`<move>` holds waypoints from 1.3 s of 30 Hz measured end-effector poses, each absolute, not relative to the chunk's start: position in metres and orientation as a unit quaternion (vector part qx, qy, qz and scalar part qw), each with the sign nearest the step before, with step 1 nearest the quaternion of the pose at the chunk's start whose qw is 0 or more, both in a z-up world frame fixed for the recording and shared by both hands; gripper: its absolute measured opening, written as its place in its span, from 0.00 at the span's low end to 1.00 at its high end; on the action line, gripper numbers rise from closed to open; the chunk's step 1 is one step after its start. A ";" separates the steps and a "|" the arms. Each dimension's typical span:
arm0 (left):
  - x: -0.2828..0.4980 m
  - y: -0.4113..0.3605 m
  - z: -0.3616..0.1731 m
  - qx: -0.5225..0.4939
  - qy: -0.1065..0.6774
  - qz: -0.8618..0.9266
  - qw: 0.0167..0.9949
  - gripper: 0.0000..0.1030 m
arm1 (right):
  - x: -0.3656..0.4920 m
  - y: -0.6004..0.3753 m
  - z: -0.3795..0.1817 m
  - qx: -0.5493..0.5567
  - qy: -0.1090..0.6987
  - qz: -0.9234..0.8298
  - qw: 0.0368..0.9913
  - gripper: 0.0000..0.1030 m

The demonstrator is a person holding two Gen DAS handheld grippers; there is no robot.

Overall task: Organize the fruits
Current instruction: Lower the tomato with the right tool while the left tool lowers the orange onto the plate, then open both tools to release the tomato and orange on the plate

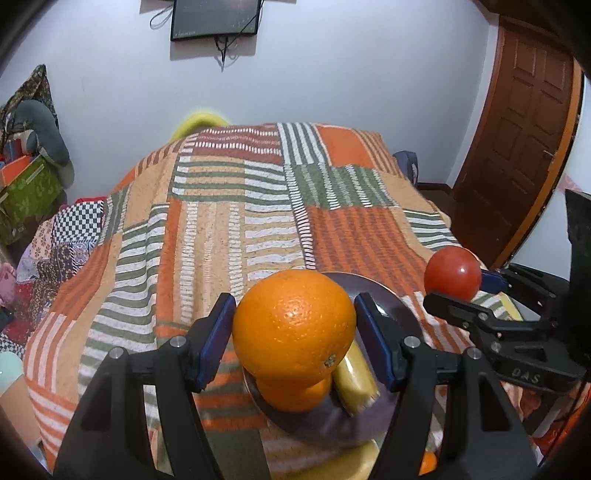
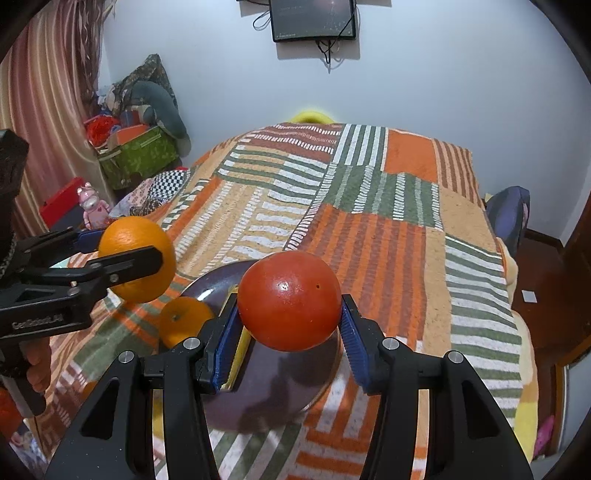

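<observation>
My left gripper point(image 1: 294, 325) is shut on a large orange point(image 1: 293, 324) and holds it above a dark purple plate point(image 1: 391, 306) on the bed. On the plate lie a second orange point(image 1: 299, 397) and a yellow banana piece point(image 1: 356, 380). My right gripper point(image 2: 289, 306) is shut on a red tomato point(image 2: 289, 301) above the same plate point(image 2: 280, 384). The right wrist view shows the left gripper's orange point(image 2: 138, 258) at left, the plate's orange point(image 2: 184, 321) and a sliver of the banana point(image 2: 242, 341). The left wrist view shows the tomato point(image 1: 452, 272) at right.
The plate sits on a patchwork striped blanket point(image 1: 229, 221) that covers the bed. Another small orange point(image 1: 428, 463) shows near the lower edge. A green box point(image 2: 136, 155) with clutter stands at the far left, a wooden door point(image 1: 517, 147) at the right, a wall screen point(image 2: 314, 18) behind.
</observation>
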State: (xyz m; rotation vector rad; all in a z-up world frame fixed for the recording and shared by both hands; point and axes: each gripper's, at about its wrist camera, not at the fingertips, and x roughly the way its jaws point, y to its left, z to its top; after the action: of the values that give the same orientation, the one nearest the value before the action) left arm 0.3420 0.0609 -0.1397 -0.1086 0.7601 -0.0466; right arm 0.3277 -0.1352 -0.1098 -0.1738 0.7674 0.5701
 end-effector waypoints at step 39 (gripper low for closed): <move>0.398 0.066 -0.203 -0.061 0.456 -0.029 0.888 0.68 | 0.370 -0.108 -0.172 -0.128 0.444 0.266 0.846 0.59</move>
State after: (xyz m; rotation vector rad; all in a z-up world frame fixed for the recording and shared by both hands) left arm 0.3976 0.0661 -0.2034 -0.1262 0.9472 -0.0604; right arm 0.3697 -0.1077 -0.1719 -0.2697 0.9366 0.5621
